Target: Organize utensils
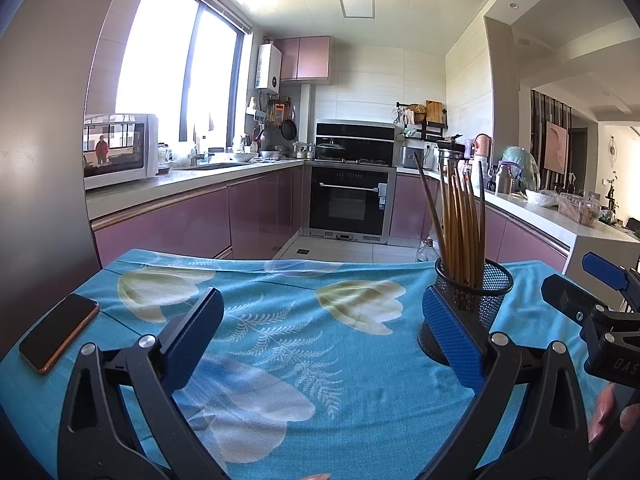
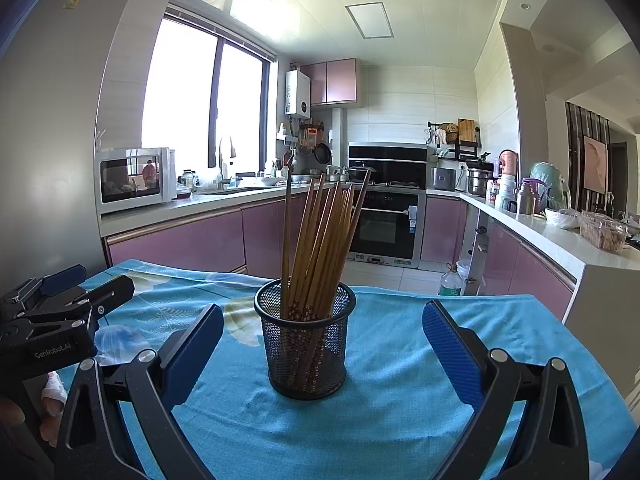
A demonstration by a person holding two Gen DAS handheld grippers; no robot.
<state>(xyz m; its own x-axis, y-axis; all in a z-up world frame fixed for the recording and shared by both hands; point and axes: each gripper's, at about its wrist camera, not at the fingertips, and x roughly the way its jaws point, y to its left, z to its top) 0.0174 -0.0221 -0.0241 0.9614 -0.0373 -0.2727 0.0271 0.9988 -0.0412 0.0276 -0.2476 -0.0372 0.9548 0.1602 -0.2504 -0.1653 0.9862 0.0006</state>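
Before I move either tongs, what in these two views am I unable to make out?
- Mesh holder base, left wrist view: hidden behind the left tongs' right finger.
- Chopsticks: exact count unclear; they overlap, and the mesh blurs their lower ends.
- Phone: dark screen shows nothing; absent from right wrist view.
- Right tongs: in the left wrist view, cut off by the right edge.

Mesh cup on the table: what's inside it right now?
The mesh cup holds a bundle of wooden chopsticks standing tips up, leaning slightly. Their patterned lower ends show through the mesh; the cup's bottom is hidden, so anything smaller there can't be seen.
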